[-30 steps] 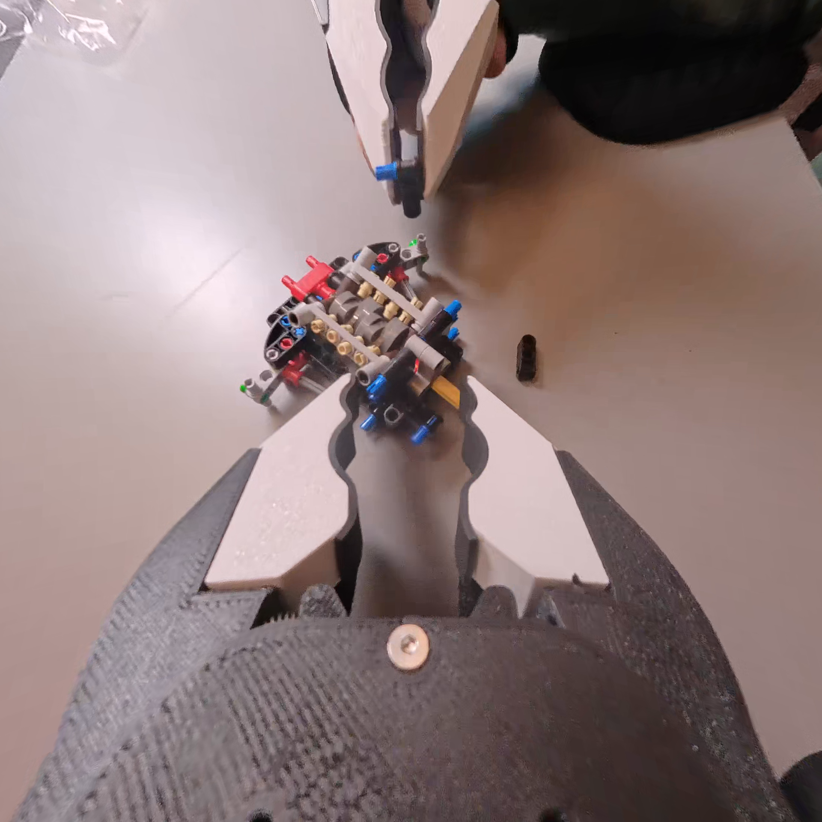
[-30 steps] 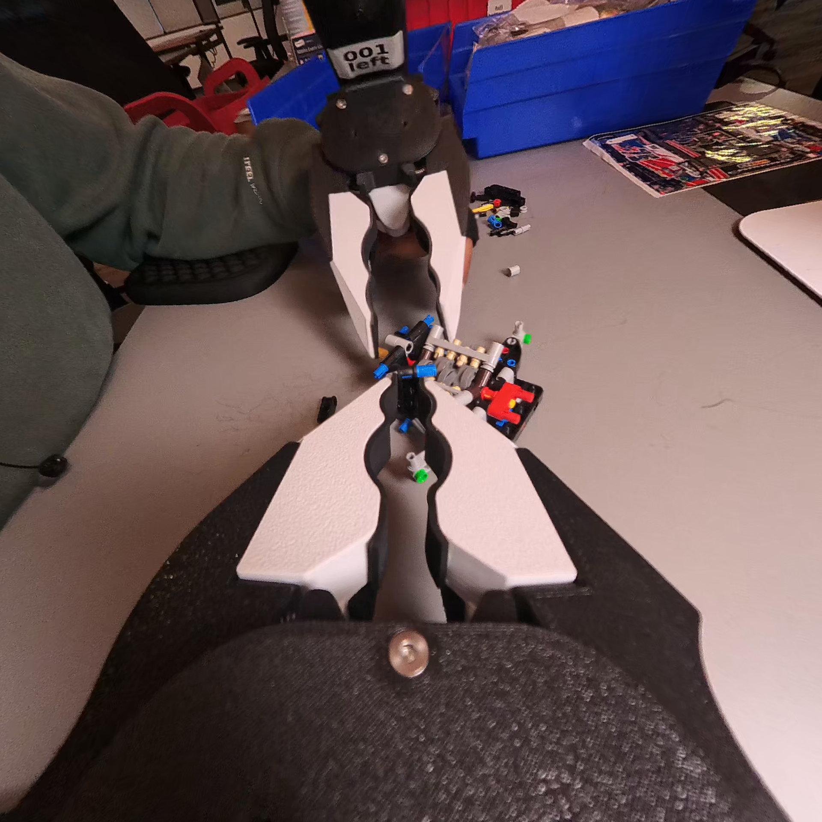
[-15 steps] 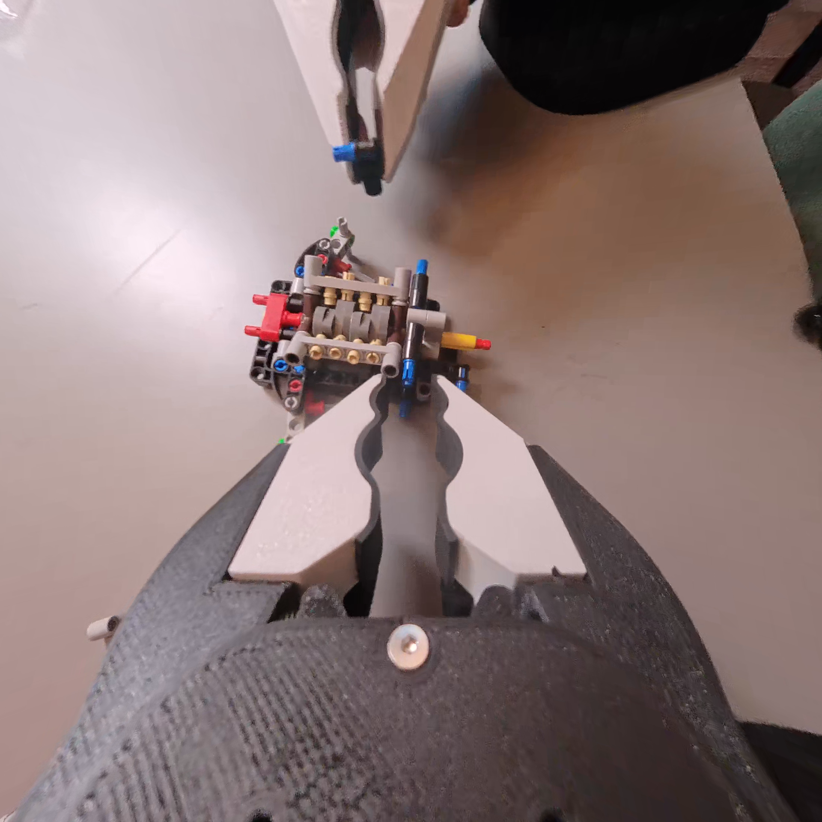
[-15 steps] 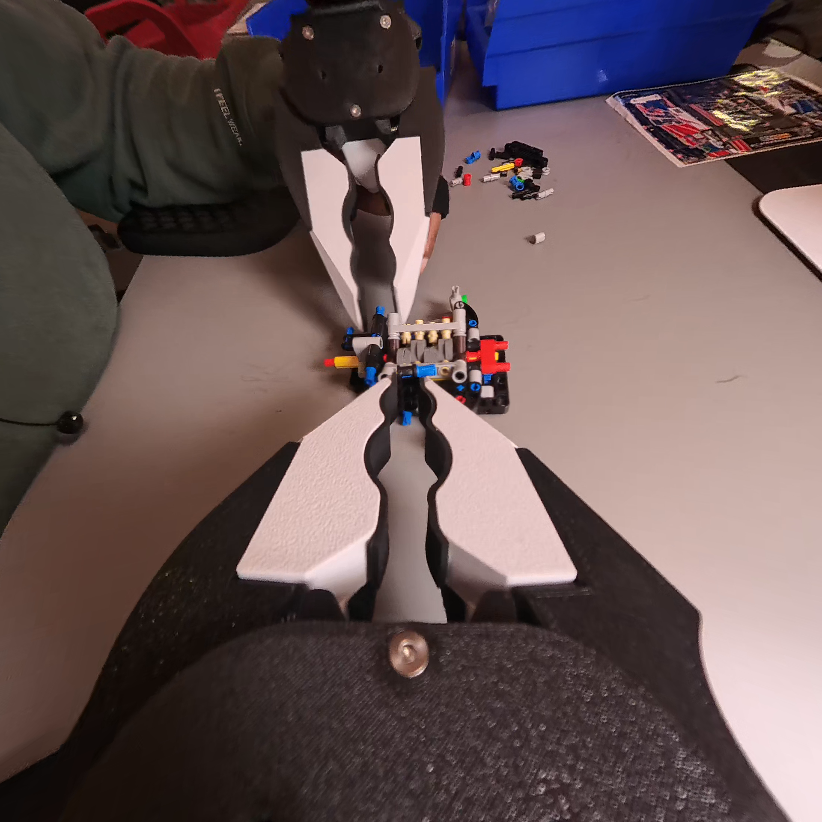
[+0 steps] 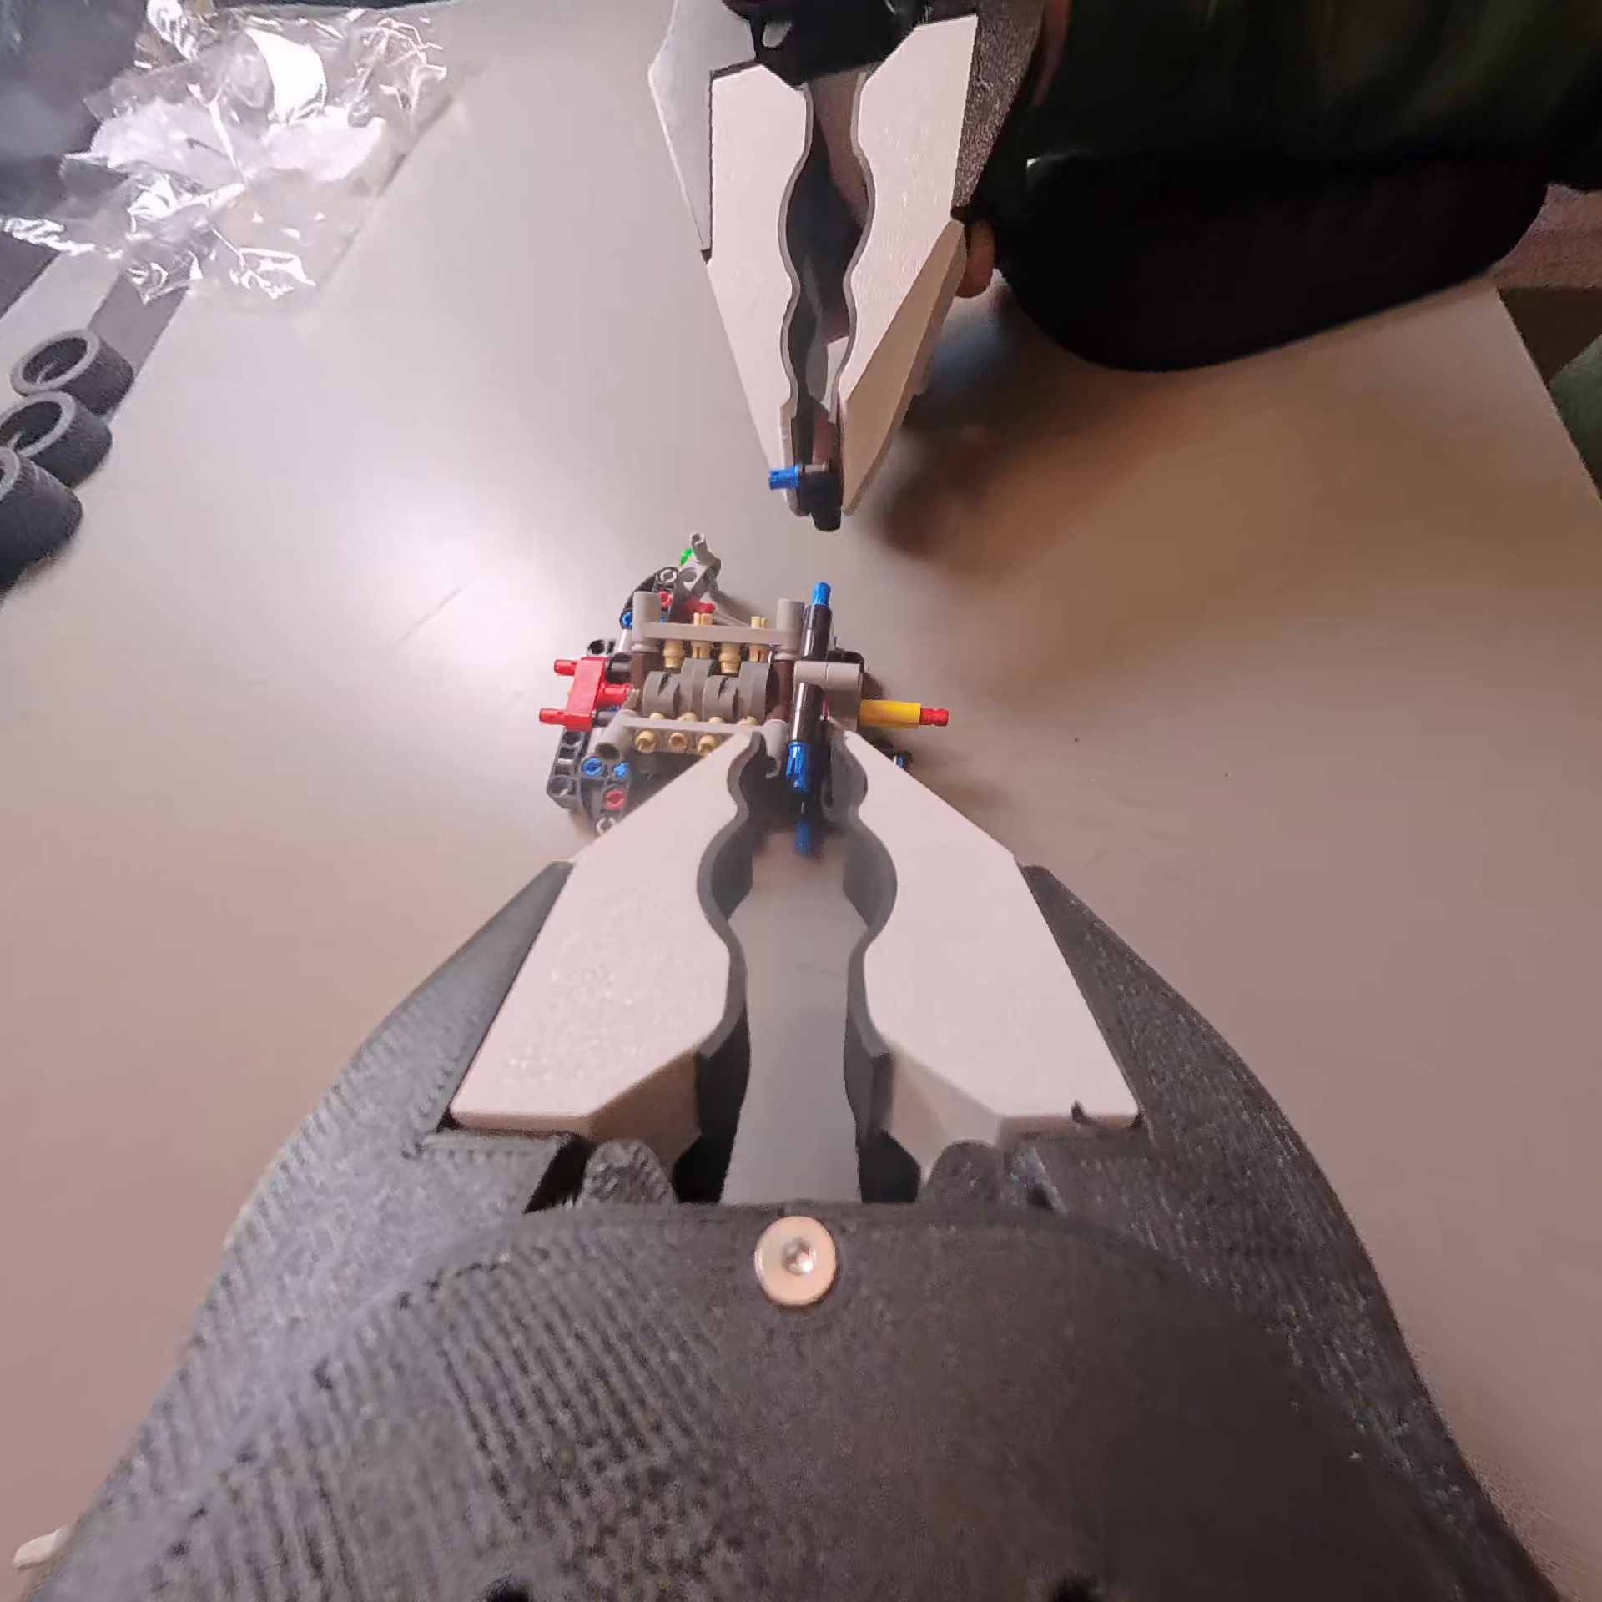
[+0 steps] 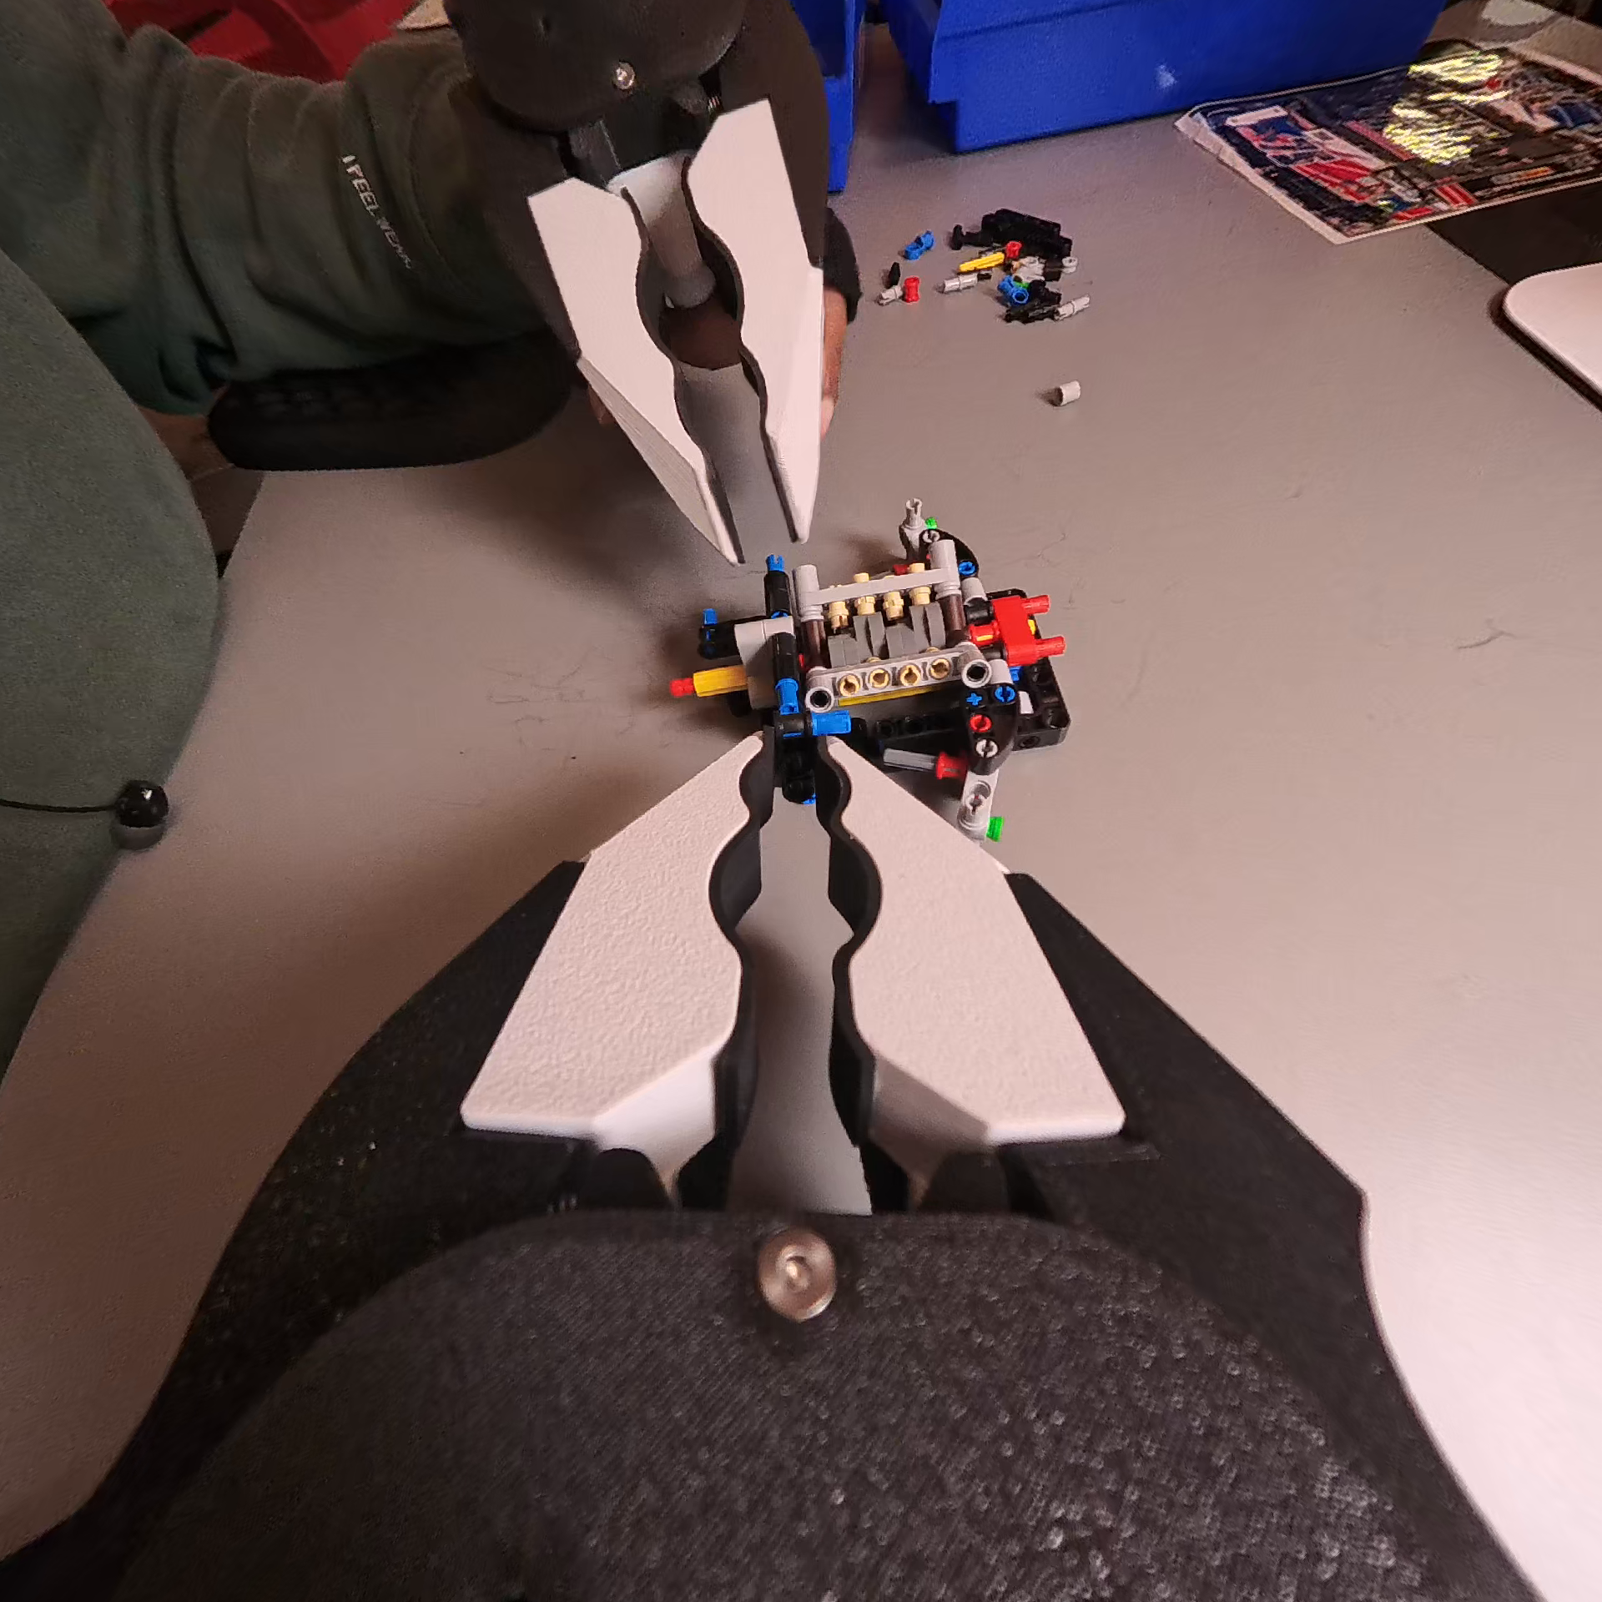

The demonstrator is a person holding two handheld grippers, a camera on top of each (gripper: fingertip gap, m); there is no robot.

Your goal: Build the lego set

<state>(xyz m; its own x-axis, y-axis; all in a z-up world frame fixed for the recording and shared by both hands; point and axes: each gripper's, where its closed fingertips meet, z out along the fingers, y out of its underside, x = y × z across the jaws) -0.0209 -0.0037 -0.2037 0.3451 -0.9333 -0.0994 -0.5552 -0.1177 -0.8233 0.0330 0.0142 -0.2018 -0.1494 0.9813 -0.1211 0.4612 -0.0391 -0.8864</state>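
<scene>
white fingers [image 6: 659, 910], multicoloured lego model [image 6: 893, 663], blue bins [image 6: 1127, 78], grey table [image 6: 1300, 693].

I see small pale lettering on the green sleeve [image 6: 260, 225] and print on the booklet [image 6: 1422, 130].

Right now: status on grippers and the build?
Right gripper shut on black piece with blue pin, above the build. Left gripper open, beside it. Nothing between.

soft overhead light, glare on table [image 5: 364, 555], wide-angle warped, blurred edges
</scene>
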